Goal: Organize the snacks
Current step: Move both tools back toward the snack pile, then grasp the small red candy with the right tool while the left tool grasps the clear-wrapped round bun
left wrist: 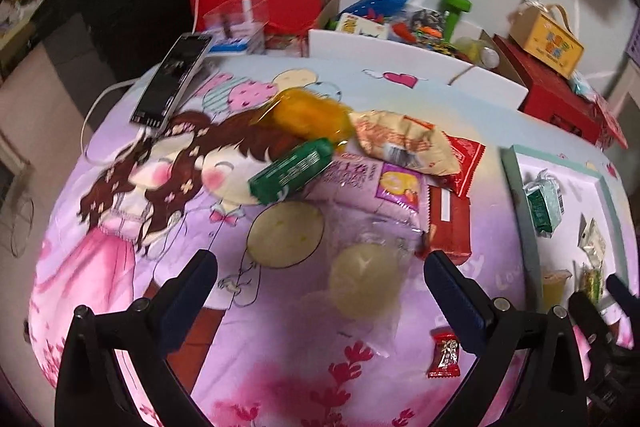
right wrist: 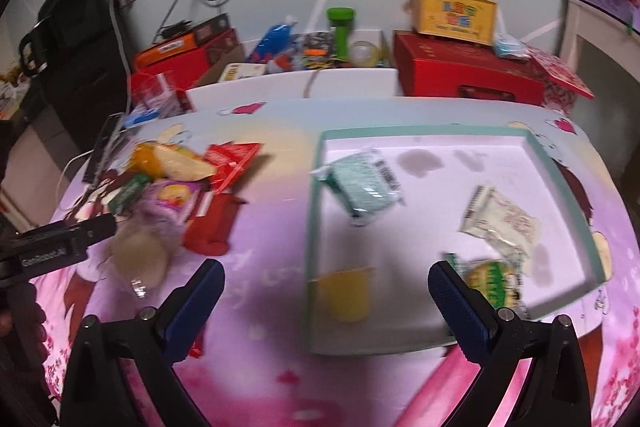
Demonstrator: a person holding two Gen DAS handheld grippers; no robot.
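Where the left gripper (left wrist: 320,291) hangs low over the printed cloth (left wrist: 120,267), we see its jaws spread wide and holding nothing, with the pale round pastry (left wrist: 362,279) in clear wrap lying between the fingertips, a little toward the right finger. Just beyond it the snack pile begins: a red packet (left wrist: 448,219) beside the right finger, a purple packet (left wrist: 384,187) ahead, then a green box (left wrist: 292,167) whose long axis runs diagonally up to the right, an orange pouch (left wrist: 308,115) and a beige bag (left wrist: 400,143). A small red candy (left wrist: 444,355) lies apart, near the right finger's base. The right gripper (right wrist: 326,291), likewise spread and empty, hovers over the near-left corner of the teal-rimmed tray (right wrist: 314,227), where a yellow cup (right wrist: 346,293), a mint packet (right wrist: 364,183), a white packet (right wrist: 500,223) and a green-and-yellow packet (right wrist: 492,279) already lie. We judge the left gripper nearer the pile and the tray to its right; the cloth between pile and tray is open, while the tray's raised rim must be cleared.
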